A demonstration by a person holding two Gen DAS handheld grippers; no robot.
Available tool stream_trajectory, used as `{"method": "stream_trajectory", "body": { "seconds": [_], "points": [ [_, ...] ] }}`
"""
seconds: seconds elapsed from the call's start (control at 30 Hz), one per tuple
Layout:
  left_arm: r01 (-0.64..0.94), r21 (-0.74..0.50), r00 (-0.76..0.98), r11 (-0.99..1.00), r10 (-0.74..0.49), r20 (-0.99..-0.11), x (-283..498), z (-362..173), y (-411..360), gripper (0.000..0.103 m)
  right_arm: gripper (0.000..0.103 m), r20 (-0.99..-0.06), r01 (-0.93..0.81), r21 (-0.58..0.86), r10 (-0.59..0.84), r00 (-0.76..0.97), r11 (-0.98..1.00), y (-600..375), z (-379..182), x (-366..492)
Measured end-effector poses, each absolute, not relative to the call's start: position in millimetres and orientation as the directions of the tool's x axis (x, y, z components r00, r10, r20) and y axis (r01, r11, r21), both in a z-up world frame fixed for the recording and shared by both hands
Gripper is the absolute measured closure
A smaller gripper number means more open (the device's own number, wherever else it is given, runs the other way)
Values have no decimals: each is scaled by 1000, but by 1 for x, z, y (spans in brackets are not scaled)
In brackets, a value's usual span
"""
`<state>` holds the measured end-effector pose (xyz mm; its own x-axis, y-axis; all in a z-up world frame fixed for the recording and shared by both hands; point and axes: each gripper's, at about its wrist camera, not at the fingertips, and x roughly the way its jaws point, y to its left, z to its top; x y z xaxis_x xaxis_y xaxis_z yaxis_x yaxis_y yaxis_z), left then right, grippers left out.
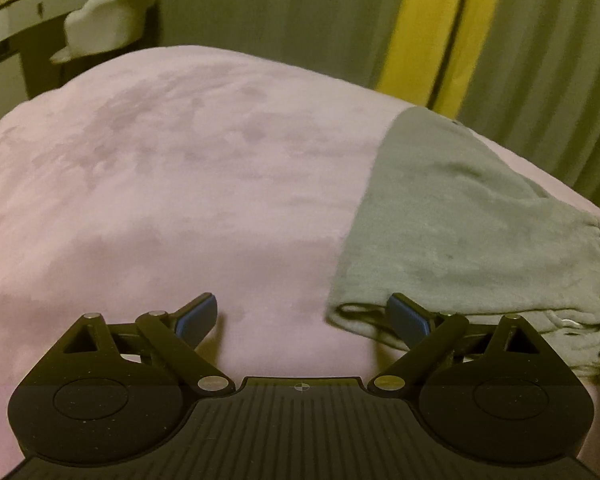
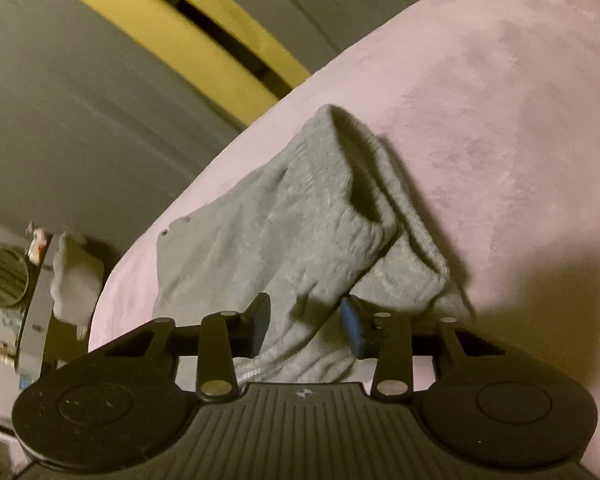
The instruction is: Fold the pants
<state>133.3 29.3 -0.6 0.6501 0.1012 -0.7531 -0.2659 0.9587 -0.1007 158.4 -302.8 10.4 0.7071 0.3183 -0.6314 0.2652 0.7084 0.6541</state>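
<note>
Two claws: both over one pink bed cover, one garment between the views.
Bed: pink cover [image 1: 160, 184] fills most of both views; its surface is soft and uneven.
Pants: grey pants [image 1: 460, 216] lie folded at the right of the left wrist view, running from the near edge to the far side of the bed; in the right wrist view the same pants [image 2: 260, 232] are bunched, with a raised hump of fabric at the far end.
Left claw: left claw [image 1: 302, 320] released, jaws spread wide over bare cover; its right finger sits at the near left corner of the pants, grasping nothing.
Right claw: right claw [image 2: 306, 322] part closed with a fold of grey fabric lying between the fingers; whether the pads press on it cannot be told.
Step in hand: judged a mid-fold regrasp, the right side gathering cloth, the left side free.
Next move: calls for a firm pinch at the near edge on both sides before any lift, keeping layers aligned.
Hidden: waistband and cuffs cannot be told apart; the right end of the pants is cut off in the left wrist view; layer count unclear; background furniture blurred.
</note>
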Motion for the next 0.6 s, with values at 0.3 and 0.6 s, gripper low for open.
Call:
{"method": "stream_trajectory", "body": {
  "seconds": [0.3,0.6],
  "points": [
    [-309,-121,605,943,97,-790,137,-7,39,7,85,-666,296,546,192,721,784,-289,7,176],
    [-288,-97,605,953,102,-790,139,-9,35,7,86,-651,283,553,195,734,783,-300,0,140]
  ]
}}
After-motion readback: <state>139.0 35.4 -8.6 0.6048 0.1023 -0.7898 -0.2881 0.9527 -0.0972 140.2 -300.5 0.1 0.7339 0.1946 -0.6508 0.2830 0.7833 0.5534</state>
